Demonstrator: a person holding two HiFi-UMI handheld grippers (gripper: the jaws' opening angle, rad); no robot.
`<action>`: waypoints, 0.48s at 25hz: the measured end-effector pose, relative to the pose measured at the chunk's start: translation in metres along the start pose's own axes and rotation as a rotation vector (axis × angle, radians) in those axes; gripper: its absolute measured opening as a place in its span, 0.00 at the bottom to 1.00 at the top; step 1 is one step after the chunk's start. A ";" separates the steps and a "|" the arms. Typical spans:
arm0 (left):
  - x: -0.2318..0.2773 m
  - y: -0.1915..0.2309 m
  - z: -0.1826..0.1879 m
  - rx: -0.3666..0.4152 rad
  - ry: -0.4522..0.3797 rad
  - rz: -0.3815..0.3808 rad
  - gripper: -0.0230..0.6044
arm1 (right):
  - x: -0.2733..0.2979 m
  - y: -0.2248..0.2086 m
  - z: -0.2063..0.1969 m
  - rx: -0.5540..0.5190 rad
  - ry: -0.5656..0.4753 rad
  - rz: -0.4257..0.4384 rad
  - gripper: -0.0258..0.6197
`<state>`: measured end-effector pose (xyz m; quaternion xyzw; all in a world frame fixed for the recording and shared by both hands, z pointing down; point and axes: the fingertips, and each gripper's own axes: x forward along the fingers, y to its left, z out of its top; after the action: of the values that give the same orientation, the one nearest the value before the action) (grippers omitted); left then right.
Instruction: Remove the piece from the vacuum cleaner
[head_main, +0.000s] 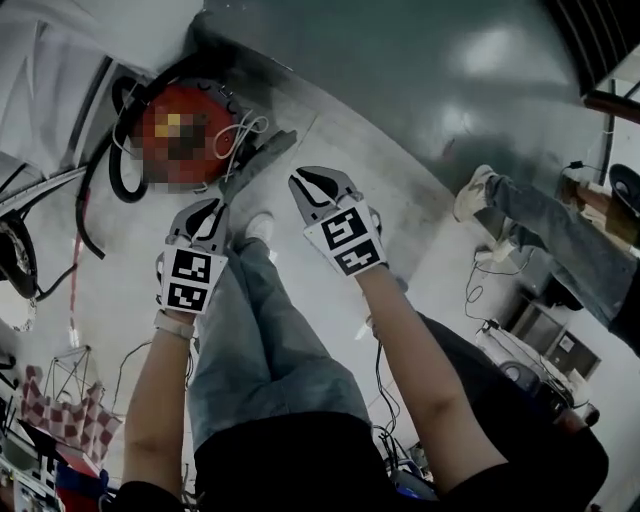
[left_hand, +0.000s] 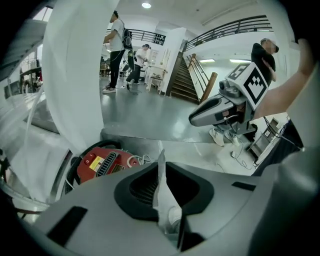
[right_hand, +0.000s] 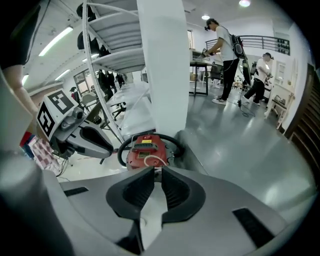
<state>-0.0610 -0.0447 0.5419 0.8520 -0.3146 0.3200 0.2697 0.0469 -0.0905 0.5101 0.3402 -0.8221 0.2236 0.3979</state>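
The red vacuum cleaner (head_main: 180, 140) sits on the floor at the upper left, ringed by its black hose (head_main: 125, 185), with a white cord (head_main: 240, 135) on its right side. A dark grey elongated piece (head_main: 258, 160) lies beside it. Both grippers hang above the floor short of the vacuum, touching nothing. My left gripper (head_main: 208, 212) has its jaws together with nothing held. My right gripper (head_main: 318, 185) stands slightly open and empty. The vacuum (left_hand: 105, 164) shows beyond the left gripper (left_hand: 161, 155). Past the right gripper (right_hand: 154, 172), the vacuum (right_hand: 145, 150) lies straight ahead.
My own legs in jeans (head_main: 270, 330) stand between the arms. Another person's legs (head_main: 560, 225) are at the right, with cables (head_main: 490, 300) on the floor. A white column (left_hand: 75, 75) rises behind the vacuum. Metal shelving (right_hand: 105, 55) stands at the left, and people work at the back.
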 end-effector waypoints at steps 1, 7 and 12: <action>0.010 0.002 -0.005 -0.009 -0.001 0.000 0.11 | 0.011 -0.003 -0.006 -0.018 0.012 0.006 0.12; 0.059 0.013 -0.038 -0.045 0.017 0.016 0.17 | 0.067 -0.016 -0.040 -0.139 0.079 0.031 0.14; 0.099 0.025 -0.064 -0.045 0.032 0.033 0.18 | 0.111 -0.022 -0.065 -0.188 0.113 0.053 0.16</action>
<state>-0.0441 -0.0550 0.6607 0.8351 -0.3312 0.3310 0.2888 0.0452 -0.1064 0.6395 0.2664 -0.8243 0.1747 0.4680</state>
